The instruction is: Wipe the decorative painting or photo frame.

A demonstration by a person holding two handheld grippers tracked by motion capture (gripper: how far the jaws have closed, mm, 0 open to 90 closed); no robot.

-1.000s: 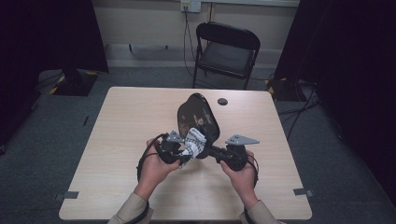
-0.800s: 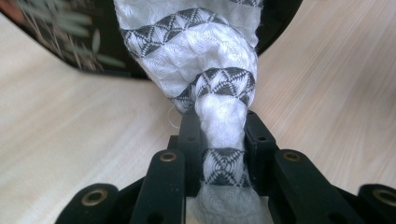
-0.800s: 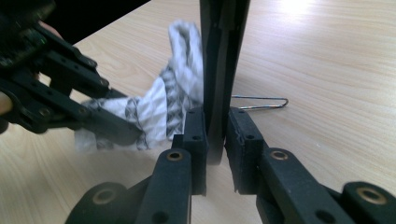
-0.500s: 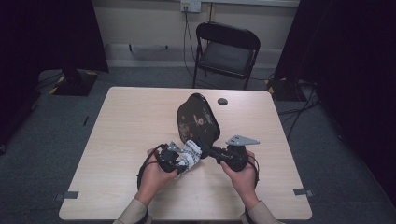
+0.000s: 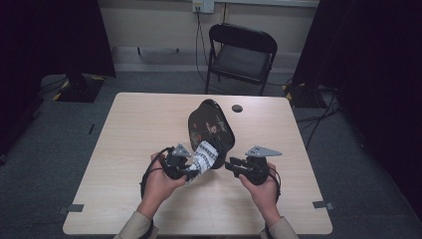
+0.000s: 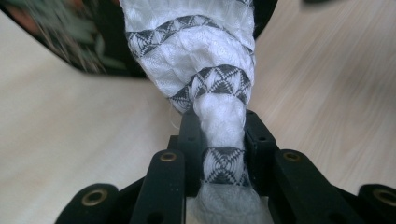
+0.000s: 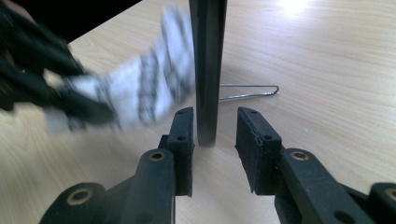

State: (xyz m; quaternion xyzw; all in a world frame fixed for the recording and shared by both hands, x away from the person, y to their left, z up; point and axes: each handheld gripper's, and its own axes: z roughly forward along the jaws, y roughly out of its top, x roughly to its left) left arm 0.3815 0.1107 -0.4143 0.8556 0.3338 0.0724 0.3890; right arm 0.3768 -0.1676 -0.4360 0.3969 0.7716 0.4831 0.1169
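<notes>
A black oval plate (image 5: 210, 127) with a painted flower pattern stands tilted on its edge at the middle of the table. A white cloth with black triangle bands (image 5: 204, 158) lies against its lower face. My left gripper (image 5: 191, 172) is shut on that cloth (image 6: 219, 88), which bunches between the jaws of the left gripper (image 6: 222, 130). My right gripper (image 5: 230, 163) is at the plate's right lower rim. In the right gripper view the plate's rim (image 7: 208, 70) stands between the jaws of the right gripper (image 7: 215, 130), which have just been opening, with a gap at the right pad (image 7: 254, 140).
A bent metal wire (image 7: 247, 92) lies on the table behind the plate. A small dark round thing (image 5: 237, 108) sits near the table's far edge. A black folding chair (image 5: 241, 52) stands beyond the wooden table (image 5: 124, 149).
My left gripper has slid the cloth down the plate's face toward the person. The right gripper's jaws have parted from the plate's rim. The plate has kept its place.
</notes>
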